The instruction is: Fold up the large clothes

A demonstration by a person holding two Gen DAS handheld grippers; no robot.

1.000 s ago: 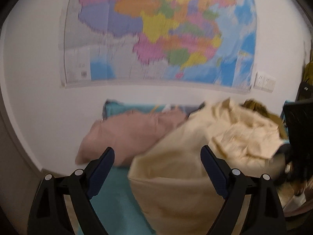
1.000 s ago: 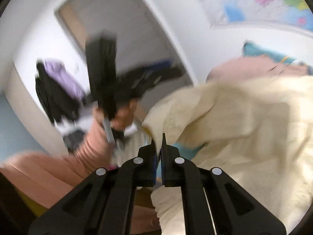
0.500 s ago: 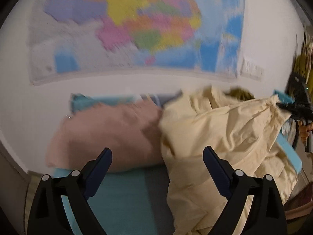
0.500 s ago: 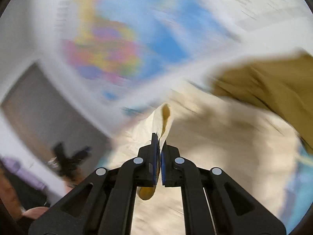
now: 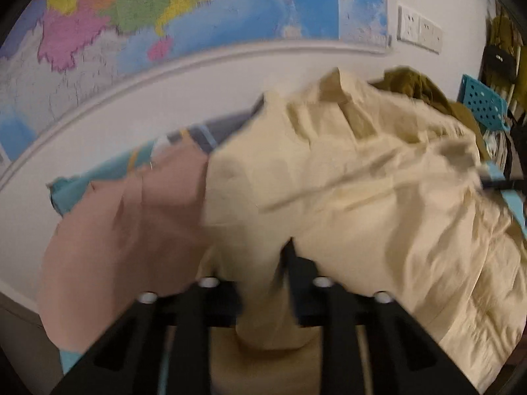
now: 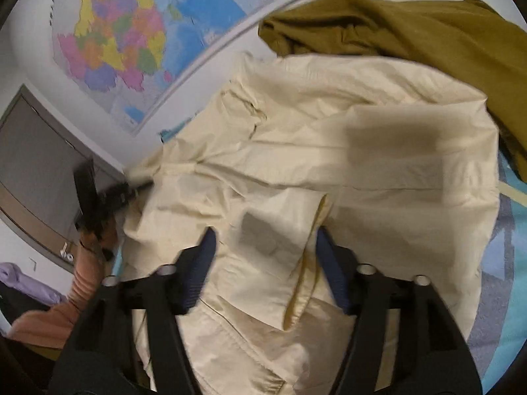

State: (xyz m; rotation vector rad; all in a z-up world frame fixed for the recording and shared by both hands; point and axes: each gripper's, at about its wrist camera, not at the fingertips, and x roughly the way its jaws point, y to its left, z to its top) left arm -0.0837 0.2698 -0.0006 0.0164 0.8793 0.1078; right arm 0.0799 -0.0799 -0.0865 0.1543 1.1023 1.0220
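Three garments lie heaped: the cream jacket (image 6: 329, 151) spreads under and ahead of the right hand-held gripper (image 6: 266, 247), whose jaws stand wide apart, holding nothing. The left hand-held gripper (image 5: 263, 263) is pinched on a cream fold; a pink garment (image 5: 125, 230) lies to its left, an olive one (image 6: 411, 26) beyond.

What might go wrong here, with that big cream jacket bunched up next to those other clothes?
Left gripper is shut on a thick bunch of the cream fabric jacket, so it may pinch several layers at once and spoil the fold. Right gripper is open above it, so one-sided pulling could skew the cloth. The pink garment and olive-brown garment lie touching it and might get dragged along.
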